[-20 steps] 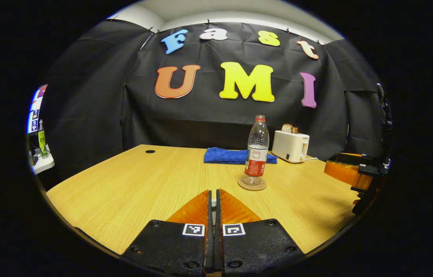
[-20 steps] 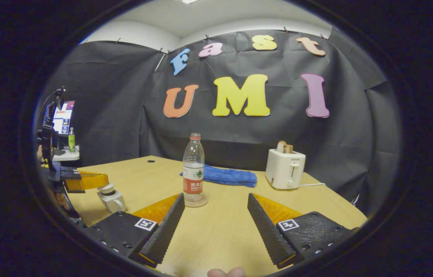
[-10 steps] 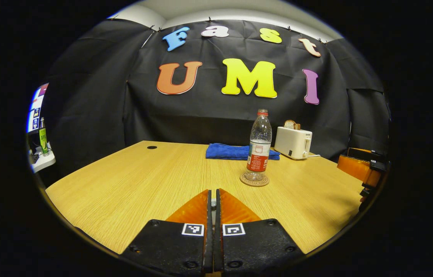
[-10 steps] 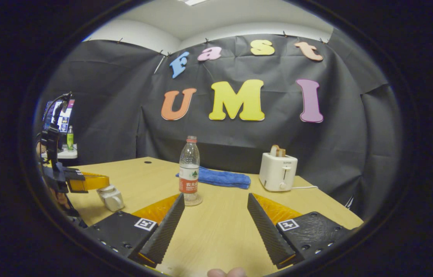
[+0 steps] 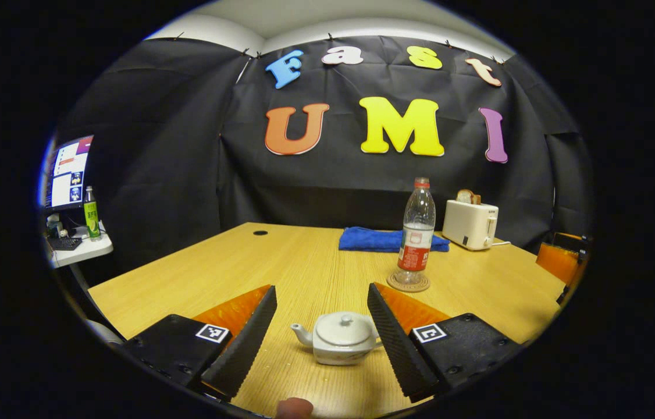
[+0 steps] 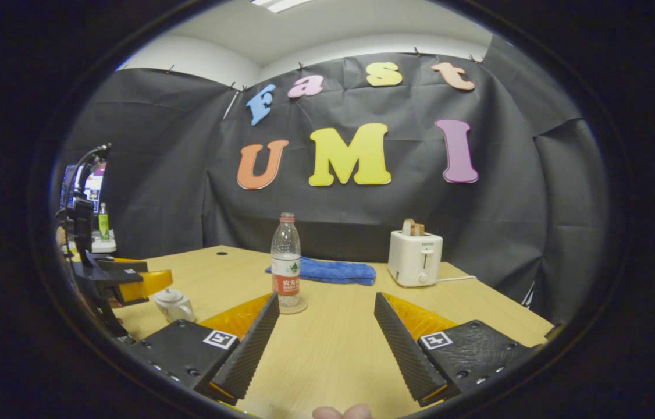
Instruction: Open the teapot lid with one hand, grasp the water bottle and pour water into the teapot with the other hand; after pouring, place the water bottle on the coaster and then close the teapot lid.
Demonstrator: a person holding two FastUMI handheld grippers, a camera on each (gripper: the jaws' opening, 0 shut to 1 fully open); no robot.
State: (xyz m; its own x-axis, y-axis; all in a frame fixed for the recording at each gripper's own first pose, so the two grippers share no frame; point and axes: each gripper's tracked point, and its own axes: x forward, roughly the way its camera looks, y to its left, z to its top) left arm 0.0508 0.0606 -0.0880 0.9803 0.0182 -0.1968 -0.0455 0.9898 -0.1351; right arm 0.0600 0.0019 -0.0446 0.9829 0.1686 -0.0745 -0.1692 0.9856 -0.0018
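At the back of the wooden table a folded blue towel lies flat, and a white toaster with a slice of bread in its slot stands just beside it on the right. A side shelf at the far left carries a green bottle below a lit screen. The water bottle, clear with a red cap and red label, stands upright on the round coaster in front of the towel. The white teapot, squat, lid on with a small knob, spout pointing left, sits on the table between the widely spread fingers of the left hand-held gripper, apart from both. In the right gripper view, the right hand-held gripper also gapes wide over bare table, with the bottle beyond its left finger.
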